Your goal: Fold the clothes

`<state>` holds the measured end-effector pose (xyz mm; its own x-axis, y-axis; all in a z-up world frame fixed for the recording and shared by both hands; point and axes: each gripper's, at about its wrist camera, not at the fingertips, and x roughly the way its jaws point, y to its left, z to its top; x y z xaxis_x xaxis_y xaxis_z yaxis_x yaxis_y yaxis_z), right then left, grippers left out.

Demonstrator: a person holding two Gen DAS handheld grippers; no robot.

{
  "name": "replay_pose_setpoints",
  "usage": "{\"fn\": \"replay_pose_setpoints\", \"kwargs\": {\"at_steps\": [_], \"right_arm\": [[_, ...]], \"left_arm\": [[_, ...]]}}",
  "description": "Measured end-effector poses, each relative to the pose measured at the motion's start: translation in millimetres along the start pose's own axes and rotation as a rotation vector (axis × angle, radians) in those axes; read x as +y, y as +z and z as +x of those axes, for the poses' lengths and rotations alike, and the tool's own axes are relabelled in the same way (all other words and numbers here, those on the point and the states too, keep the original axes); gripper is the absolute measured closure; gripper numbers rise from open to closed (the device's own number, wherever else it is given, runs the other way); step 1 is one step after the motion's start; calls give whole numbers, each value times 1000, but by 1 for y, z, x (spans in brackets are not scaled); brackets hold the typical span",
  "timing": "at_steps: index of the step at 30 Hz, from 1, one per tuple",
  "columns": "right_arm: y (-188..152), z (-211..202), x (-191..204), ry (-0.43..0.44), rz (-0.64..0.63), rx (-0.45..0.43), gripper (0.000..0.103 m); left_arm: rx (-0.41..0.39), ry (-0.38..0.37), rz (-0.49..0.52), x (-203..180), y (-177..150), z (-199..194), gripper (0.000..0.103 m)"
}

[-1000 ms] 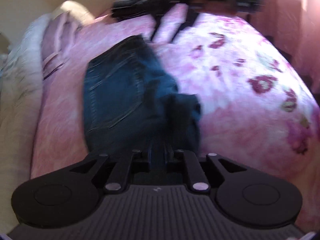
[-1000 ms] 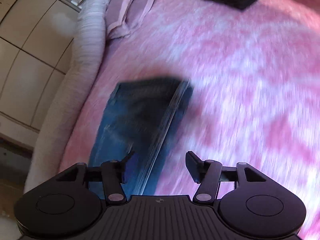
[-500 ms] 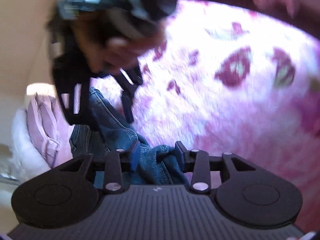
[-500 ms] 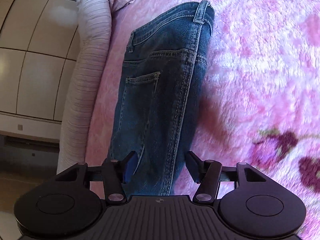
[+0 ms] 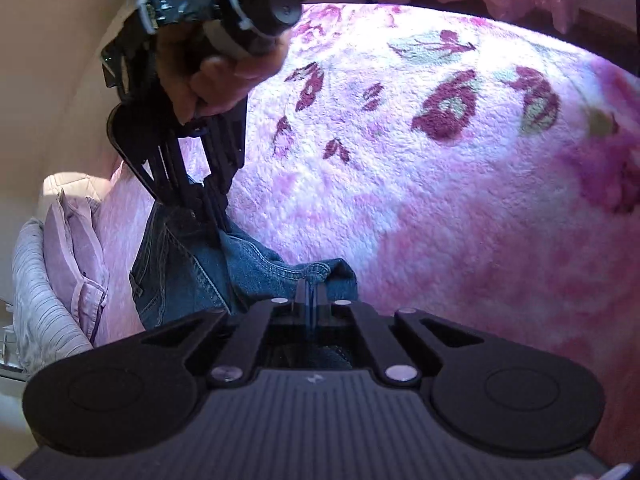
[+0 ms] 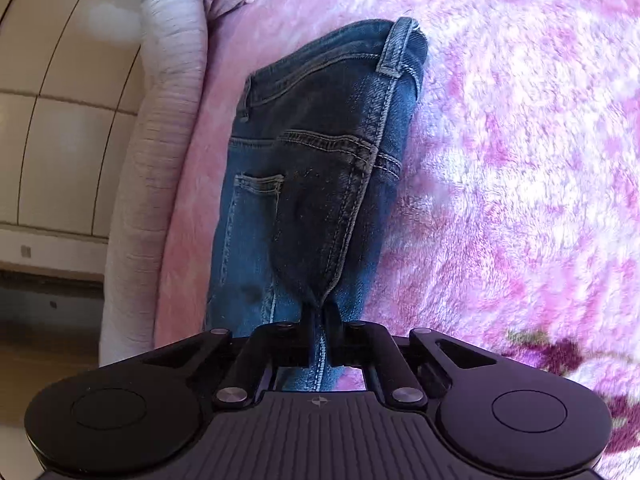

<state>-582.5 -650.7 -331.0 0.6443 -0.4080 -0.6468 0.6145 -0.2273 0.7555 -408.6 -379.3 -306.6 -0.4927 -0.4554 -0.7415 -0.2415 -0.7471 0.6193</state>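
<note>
Left claw (image 5: pixel 308 290): jaws have just closed and are pinched tight on a hemmed edge of the jeans (image 5: pixel 256 264); denim bunches just ahead of the tips.
Right claw (image 6: pixel 322 316): jaws have just closed and are clamped on a fold of the jeans (image 6: pixel 320 168) along the side seam; seen from the left wrist, this claw (image 5: pixel 200 204) comes down onto the denim ahead and to the left of the left claw, with a hand (image 5: pixel 212 76) gripping its handle.
Jeans: lying on the bed, stretching away from the right claw, waistband at the far end, back pocket to the left of the seam.
Bed cover (image 6: pixel 520 160): pink fleece with dark flowers, under both claws.
Pink shirt (image 5: pixel 76 248): far left of the left claw, at the bed's edge.
</note>
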Motion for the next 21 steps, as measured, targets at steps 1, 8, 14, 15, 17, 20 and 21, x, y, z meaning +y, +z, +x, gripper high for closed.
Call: {"fn": "replay_pose_setpoints", "kwargs": {"at_steps": [1, 8, 14, 15, 17, 20, 21], "right_arm": [[0, 1, 0, -5, -9, 0, 100], [-6, -14, 2, -13, -11, -52, 87], [-1, -47, 5, -67, -57, -209, 37], [7, -47, 4, -79, -58, -226, 37], [28, -42, 2, -86, -54, -249, 37], [64, -17, -1, -98, -35, -221, 50], [77, -7, -2, -113, -31, -190, 73]], "left_arm": [[-8, -4, -6, 2, 1, 0, 103], [-3, -9, -157, 11, -6, -23, 103], [50, 7, -374, 18, -31, -54, 100], [82, 20, -428, 23, -38, -53, 100], [157, 36, -528, 30, -56, -48, 100], [263, 17, -632, 32, -84, -37, 100], [297, -2, -652, 30, -93, -33, 100]]}}
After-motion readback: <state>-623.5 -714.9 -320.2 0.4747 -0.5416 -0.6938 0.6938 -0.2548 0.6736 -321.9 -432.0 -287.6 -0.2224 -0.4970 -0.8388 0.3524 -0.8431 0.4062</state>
